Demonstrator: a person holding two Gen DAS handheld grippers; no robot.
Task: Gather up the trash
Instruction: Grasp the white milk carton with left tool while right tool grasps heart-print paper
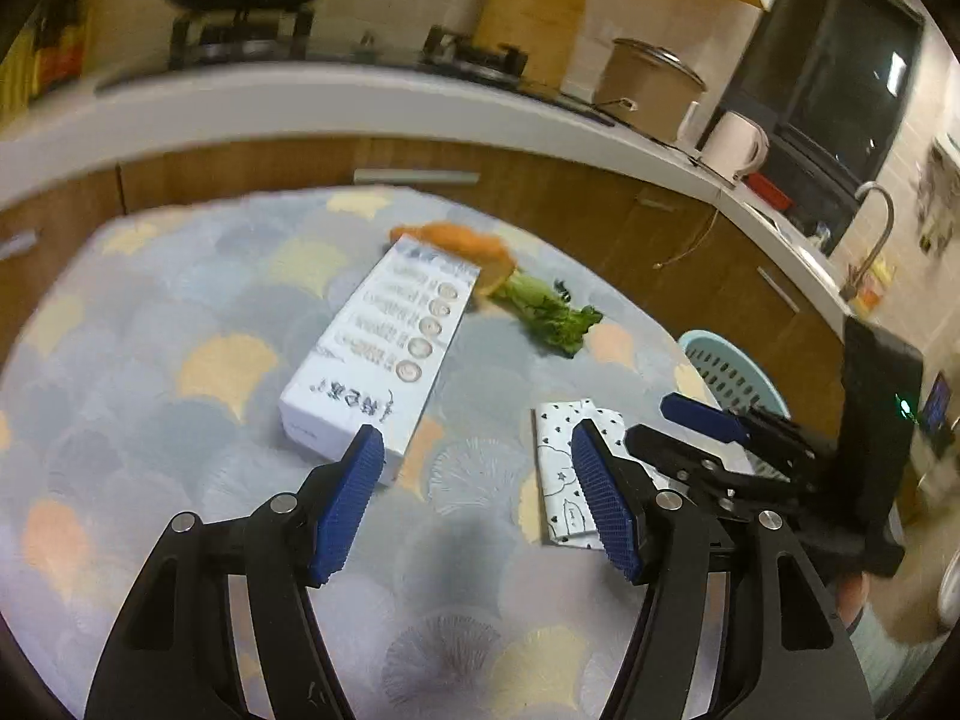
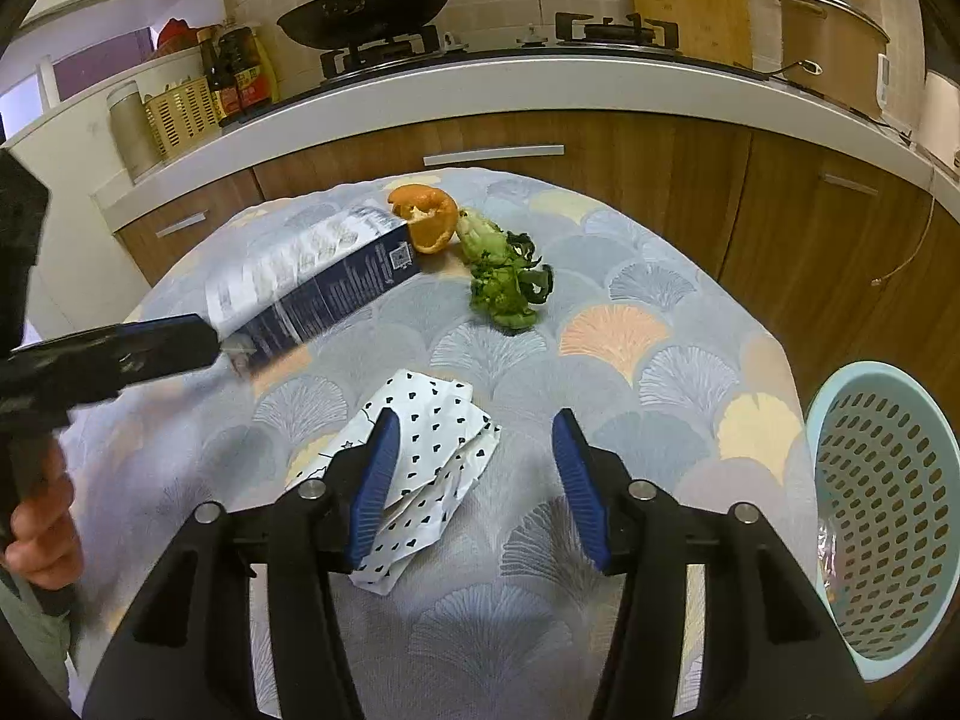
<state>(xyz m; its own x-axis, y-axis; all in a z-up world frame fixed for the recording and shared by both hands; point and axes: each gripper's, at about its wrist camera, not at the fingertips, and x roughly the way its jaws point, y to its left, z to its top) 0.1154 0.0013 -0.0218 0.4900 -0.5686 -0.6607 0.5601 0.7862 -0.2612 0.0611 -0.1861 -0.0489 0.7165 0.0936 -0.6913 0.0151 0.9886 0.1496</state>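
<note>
Kitchen counters ring a table (image 2: 690, 324) under a fan-patterned cloth. Both tongs gape with nothing between the pads. The left gripper (image 1: 474, 498) hangs just short of the near end of the white carton (image 1: 372, 354), seemingly lining up on it; its print is too blurred to read. The right gripper (image 2: 474, 480) hovers beside the crumpled dotted wrapper (image 2: 420, 468). Beyond lie orange peel (image 2: 426, 219) and greens (image 2: 504, 282), with the basket (image 2: 900, 480) at its right, presumably for the trash.

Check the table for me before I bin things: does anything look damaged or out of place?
Yes. The patterned paper is crumpled and folded. The orange peel is torn open, beside wilted greens, both loose on the tablecloth. The white carton lies flat on its side.
</note>
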